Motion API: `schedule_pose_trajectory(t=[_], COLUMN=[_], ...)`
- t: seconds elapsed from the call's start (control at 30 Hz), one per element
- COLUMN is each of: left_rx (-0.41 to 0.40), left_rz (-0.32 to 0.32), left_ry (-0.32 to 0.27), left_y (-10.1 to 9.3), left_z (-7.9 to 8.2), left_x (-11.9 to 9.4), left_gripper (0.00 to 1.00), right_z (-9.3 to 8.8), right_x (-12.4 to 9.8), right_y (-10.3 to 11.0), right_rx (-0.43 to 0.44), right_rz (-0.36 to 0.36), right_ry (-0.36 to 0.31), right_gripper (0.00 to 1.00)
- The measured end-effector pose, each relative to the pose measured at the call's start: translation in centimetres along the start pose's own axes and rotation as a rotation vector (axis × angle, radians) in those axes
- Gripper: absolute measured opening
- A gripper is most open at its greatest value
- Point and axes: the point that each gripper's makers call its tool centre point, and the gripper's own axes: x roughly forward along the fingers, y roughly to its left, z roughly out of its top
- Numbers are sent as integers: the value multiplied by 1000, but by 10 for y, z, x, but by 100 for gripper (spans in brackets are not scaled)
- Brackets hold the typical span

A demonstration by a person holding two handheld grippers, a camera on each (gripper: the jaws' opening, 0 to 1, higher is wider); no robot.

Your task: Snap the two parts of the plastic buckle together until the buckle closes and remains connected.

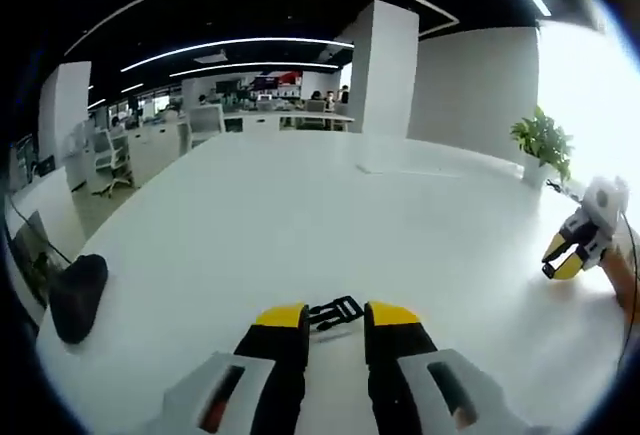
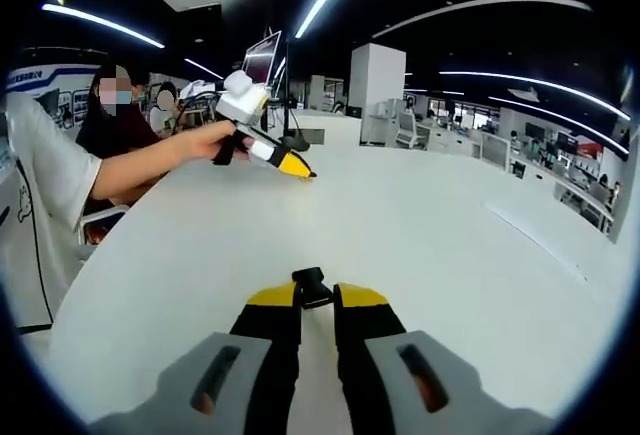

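Observation:
A black buckle part (image 1: 335, 312) sits crosswise between the yellow tips of my left gripper (image 1: 335, 317), low over the white table (image 1: 300, 215); the jaws are shut on its two ends. In the right gripper view, my right gripper (image 2: 314, 295) is shut on the other, smaller black buckle part (image 2: 312, 286), which pokes out past its tips. The two grippers are far apart. The right gripper (image 1: 562, 263) appears at the table's right edge in the left gripper view. The left gripper (image 2: 292, 164) shows far off in a person's hand (image 2: 205, 141), tip down at the table.
A black rounded object (image 1: 76, 295) lies near the table's left edge. A potted plant (image 1: 545, 142) stands past the far right corner. A person in a white shirt (image 2: 40, 180) stands at the table's left side, and monitors (image 2: 262, 58) rise behind.

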Motion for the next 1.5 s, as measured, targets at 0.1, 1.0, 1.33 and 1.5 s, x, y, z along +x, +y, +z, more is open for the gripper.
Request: schedule_pose_trajectory(t=[0.1,1.0,1.33,1.5], left_rx=[-15,125,148,129], left_rz=[-16,-36,78,76], left_ry=[1,-72,-89,-90], left_y=[-6,-82,-88,-92], left_z=[-2,13,15,14], left_x=[-1,24,35,42], left_gripper=[0,65,98,93], right_z=[0,-1,0,2], right_x=[0,-2,-3,-4], right_y=[0,-6,-7,-7], right_rx=[0,18,15,15], right_rz=[-1,-14,-21,-24], right_ry=[0,-2,-6,-12], right_gripper=[12,12,12,12])
